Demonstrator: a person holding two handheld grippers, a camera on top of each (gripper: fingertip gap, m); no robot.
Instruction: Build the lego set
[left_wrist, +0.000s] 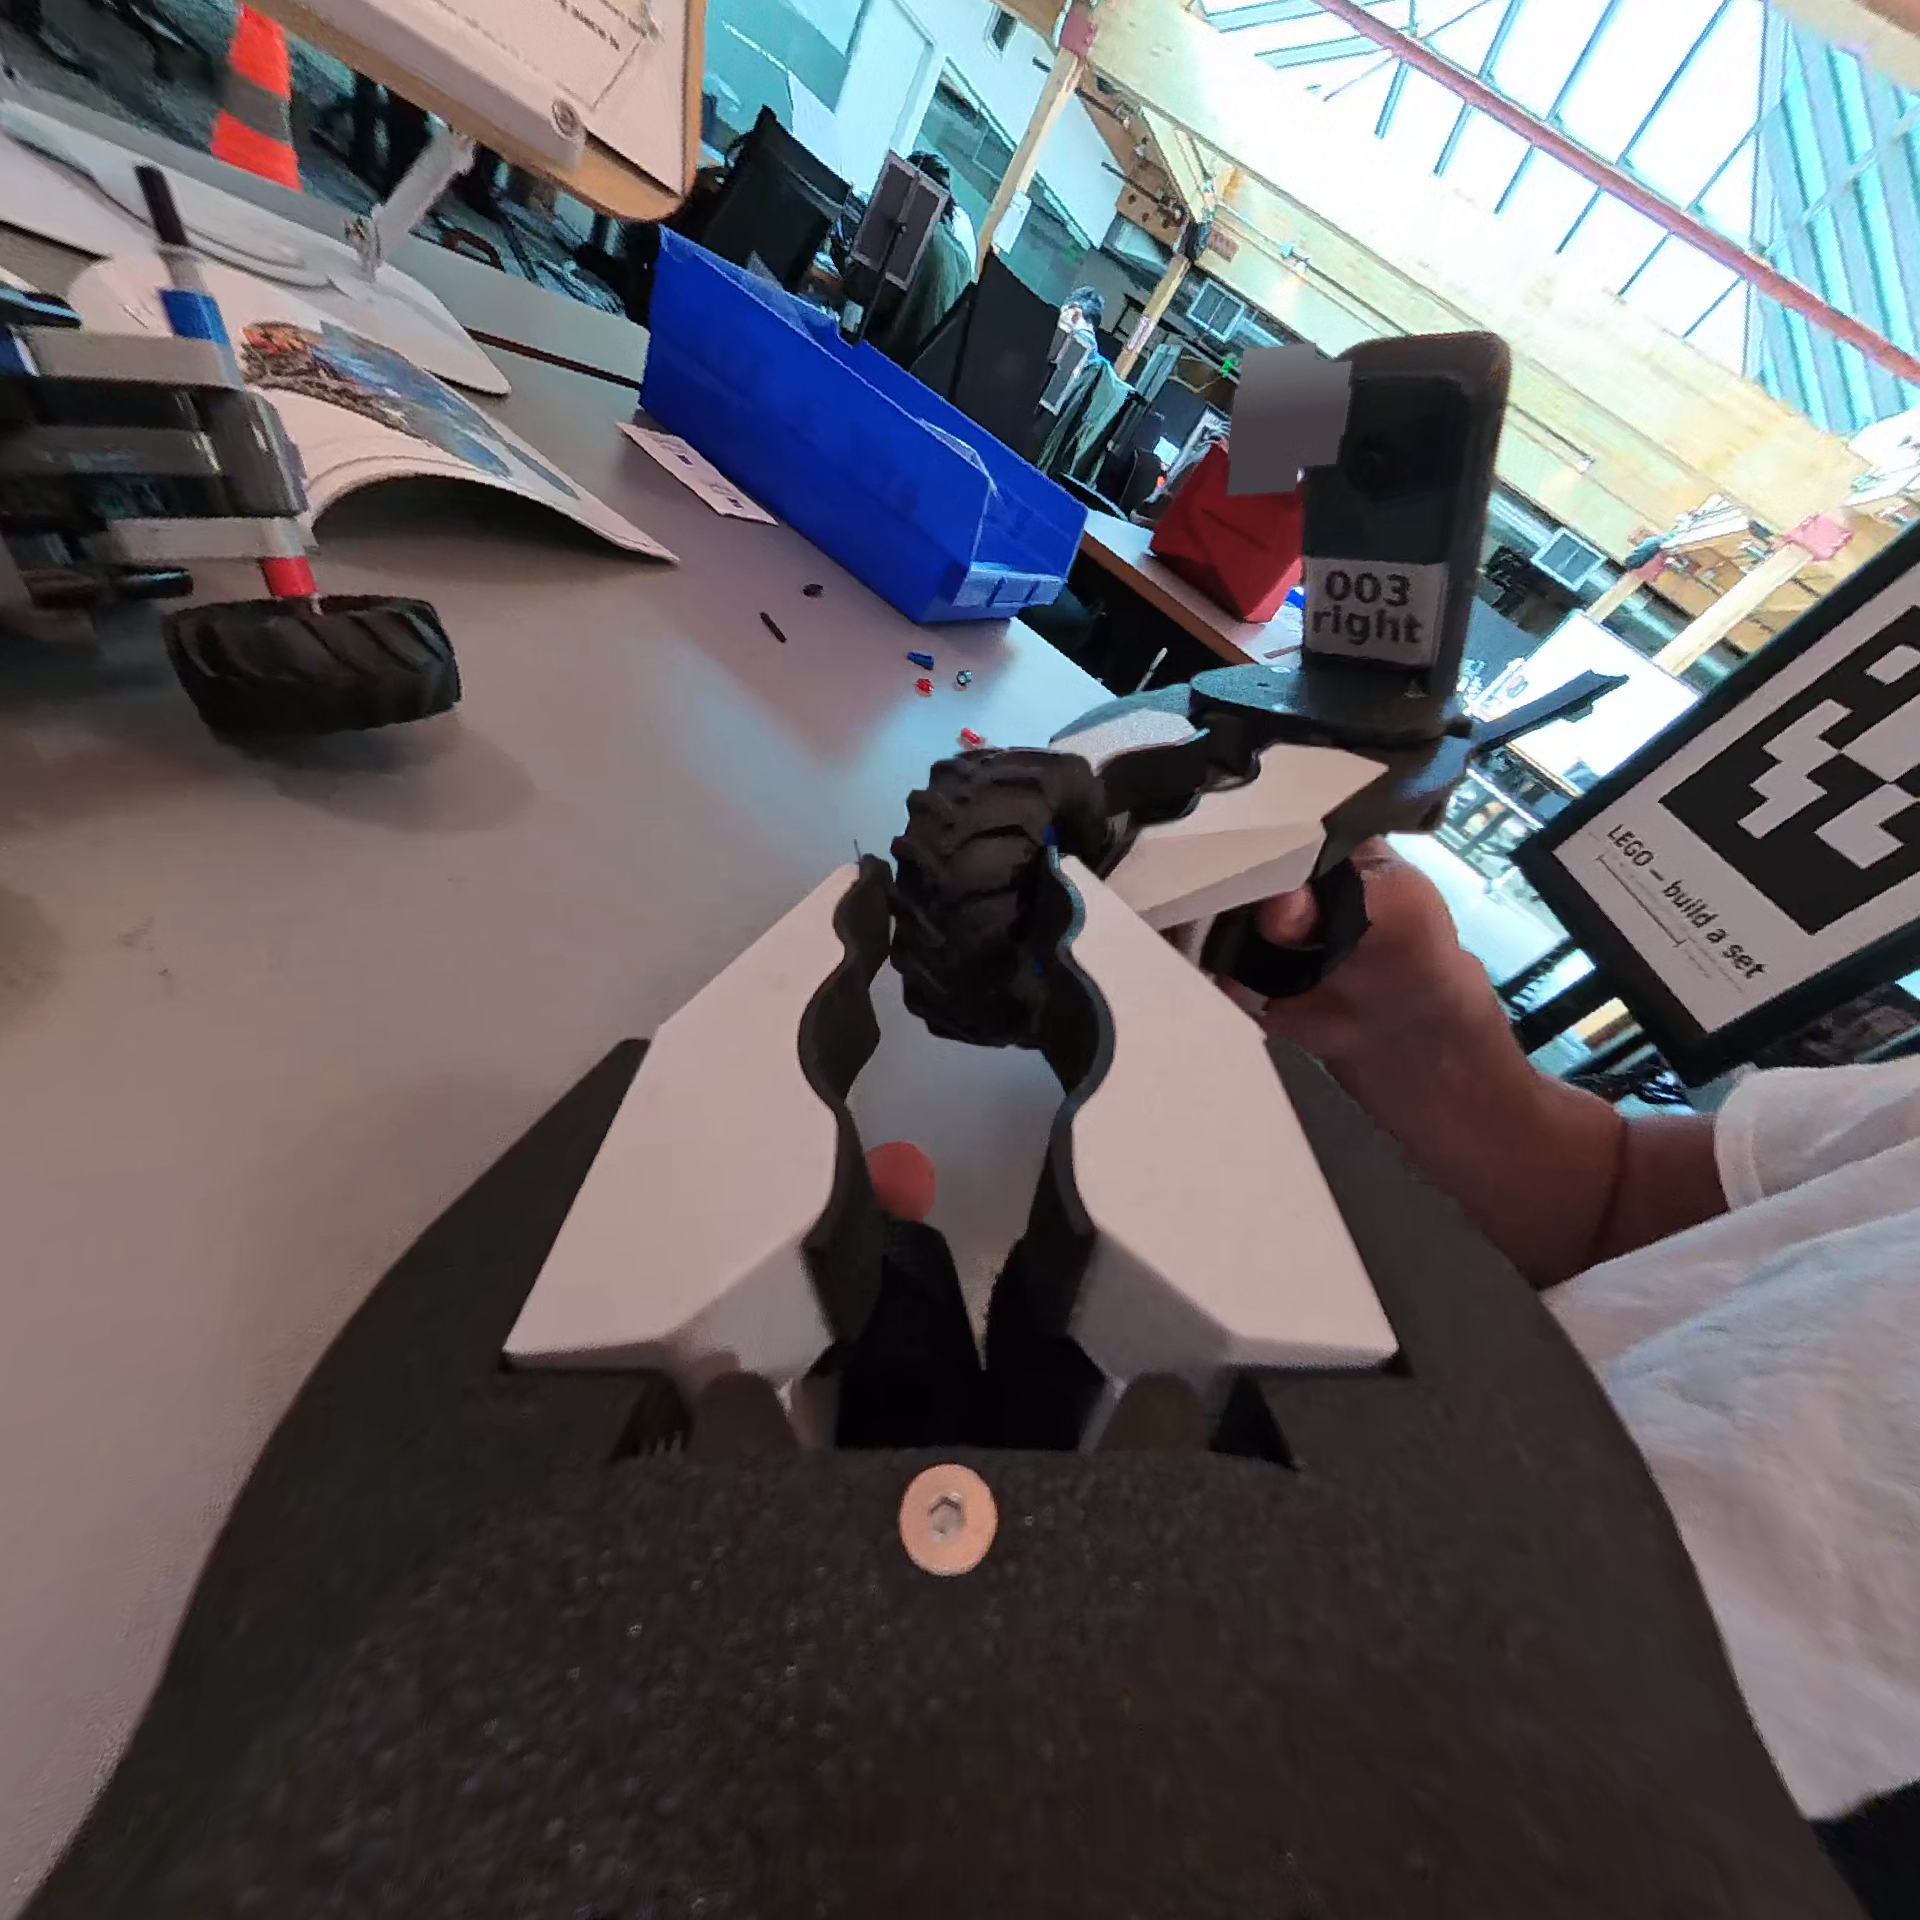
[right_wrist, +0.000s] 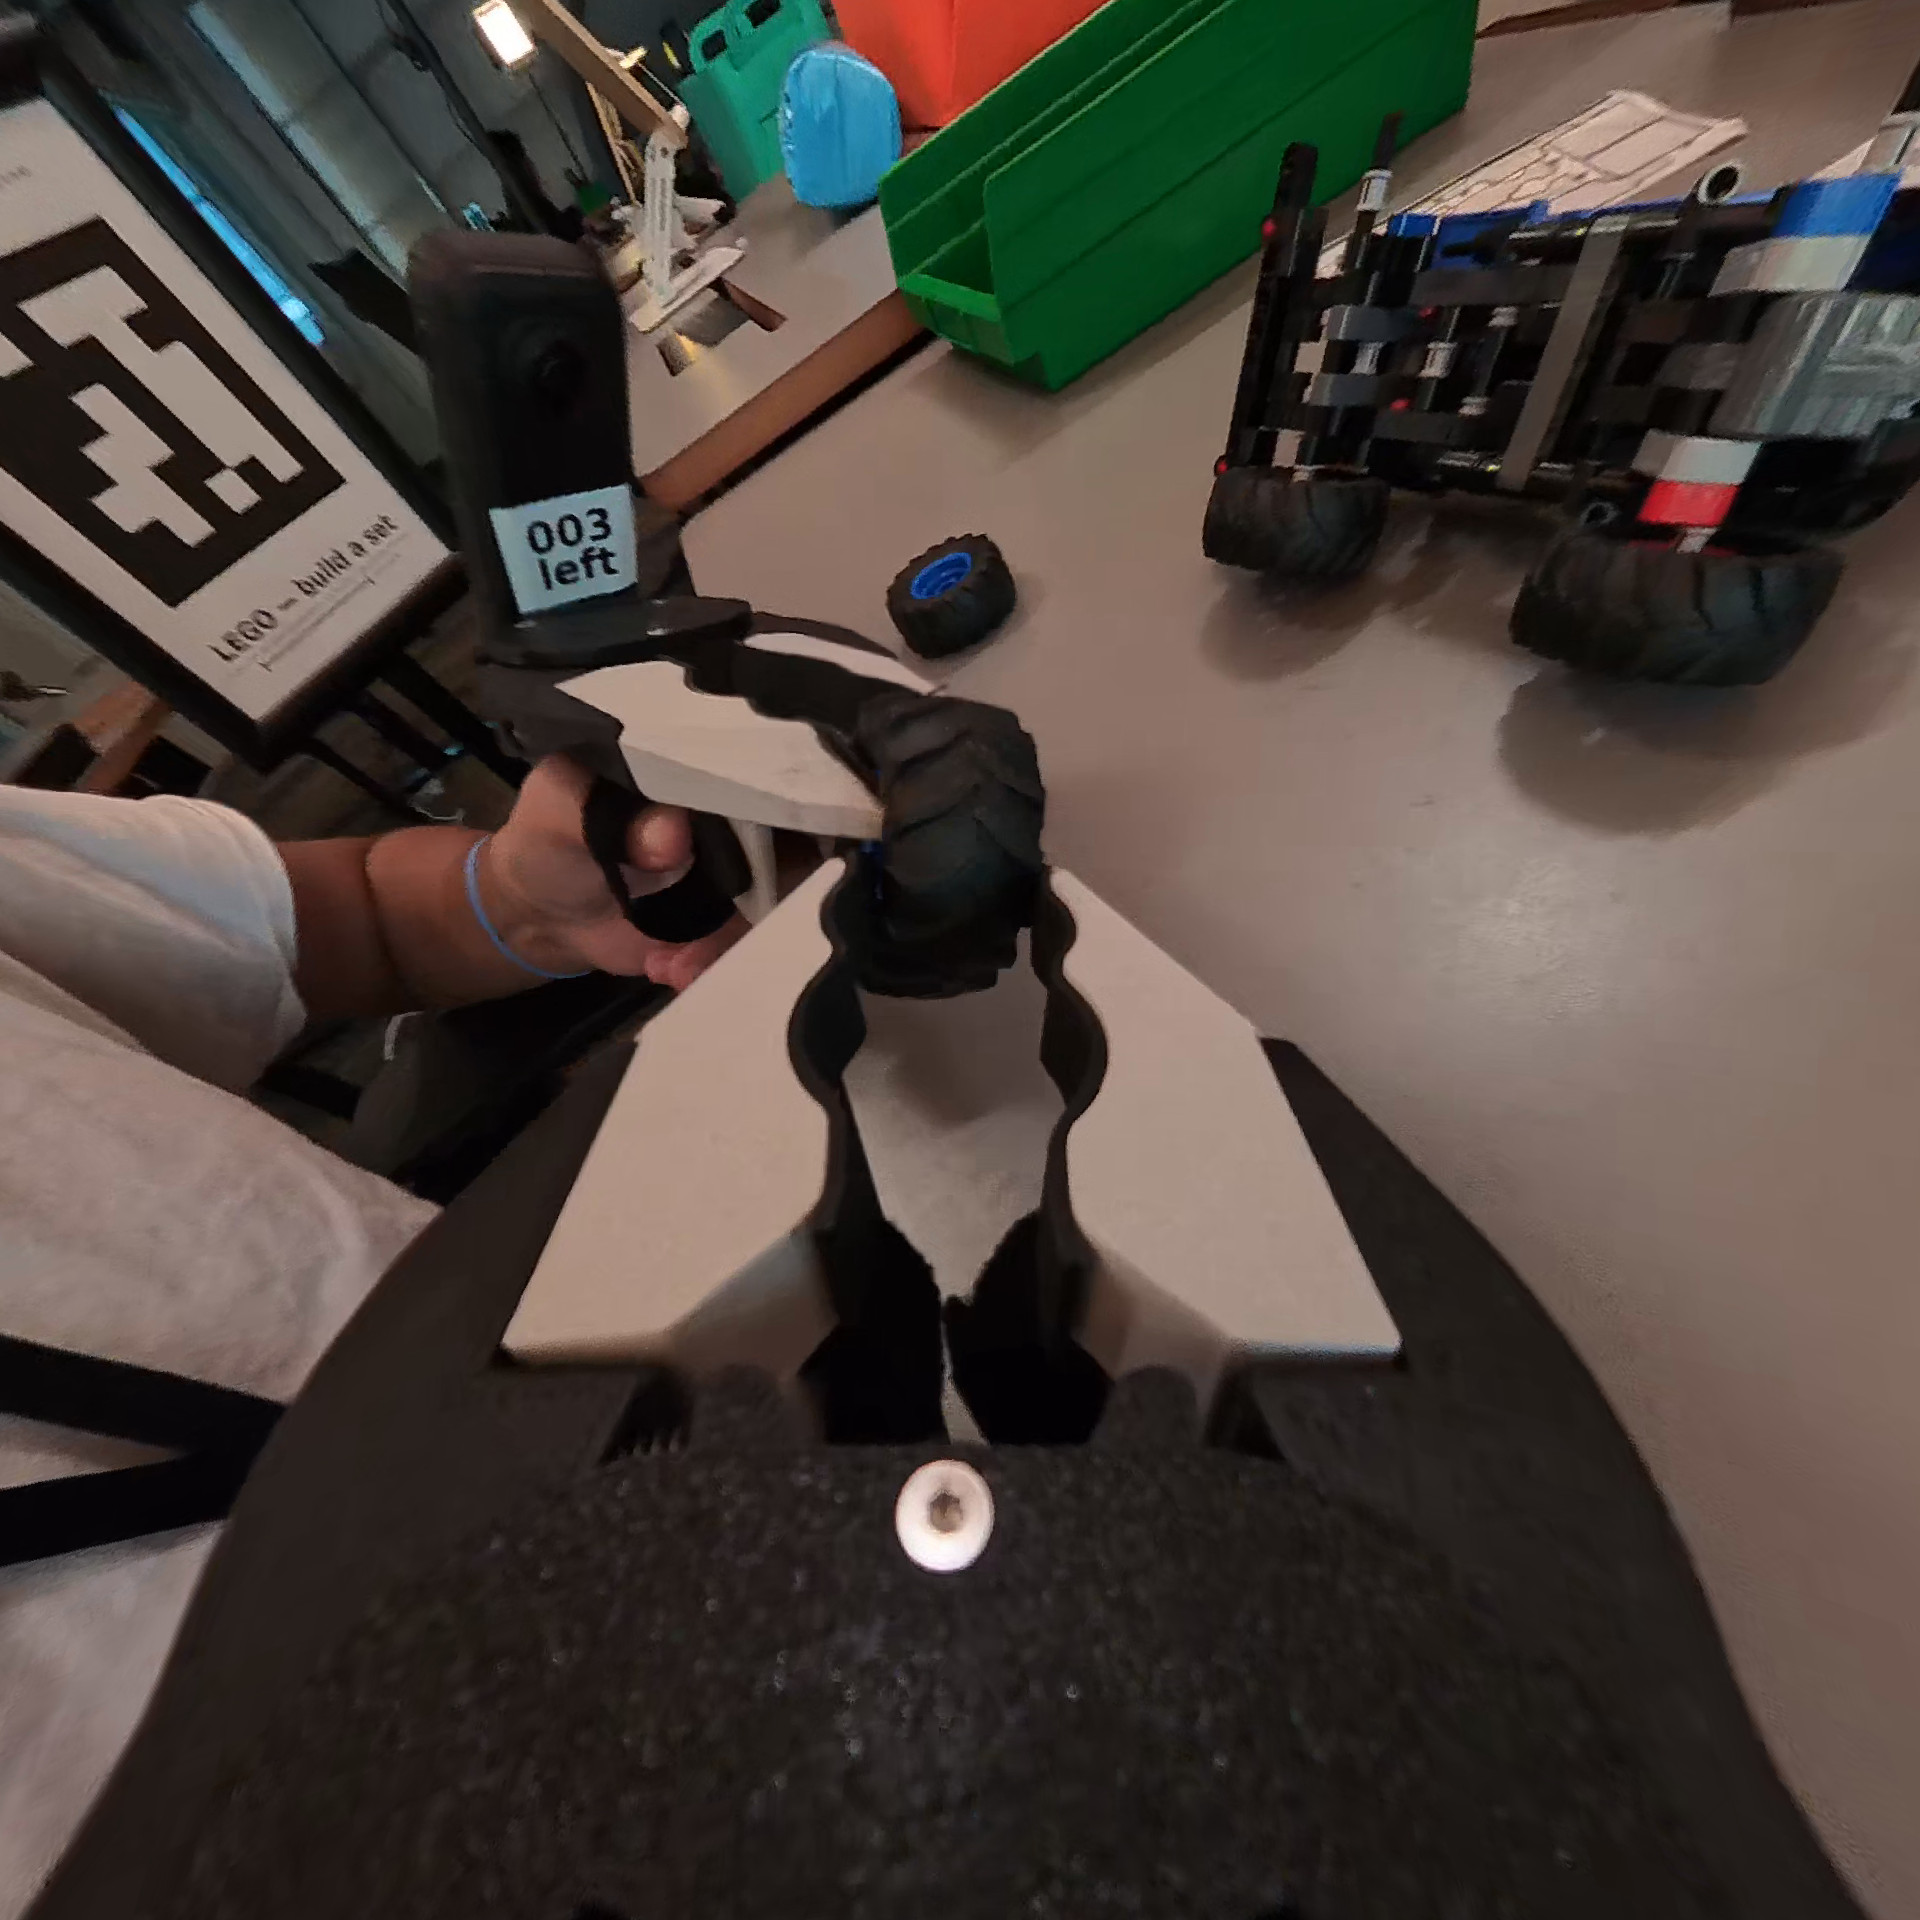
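Grey tabletop (right_wrist: 1351, 935) carries the largest item: the part-built black, blue and grey truck (right_wrist: 1621, 384), lying on its side far right in the right wrist view, two fitted tyres toward the camera, bare axle ends standing up at its far end. Spare blue-hubbed wheel (right_wrist: 951, 594) rests on the table between truck and grippers. Black knobby tyre (right_wrist: 961, 831) is held in mid-air, pinched from both sides at once: left gripper (left_wrist: 971, 935) clamps it near its fingertips, right gripper (right_wrist: 940, 914) likewise, approaching roughly at right angles. Tyre's axle runs about level, across the right gripper's fingers. Judgement: truck lies forward and right of the tyre, nearer the right gripper, so that one looks best placed to carry it over once the left lets go
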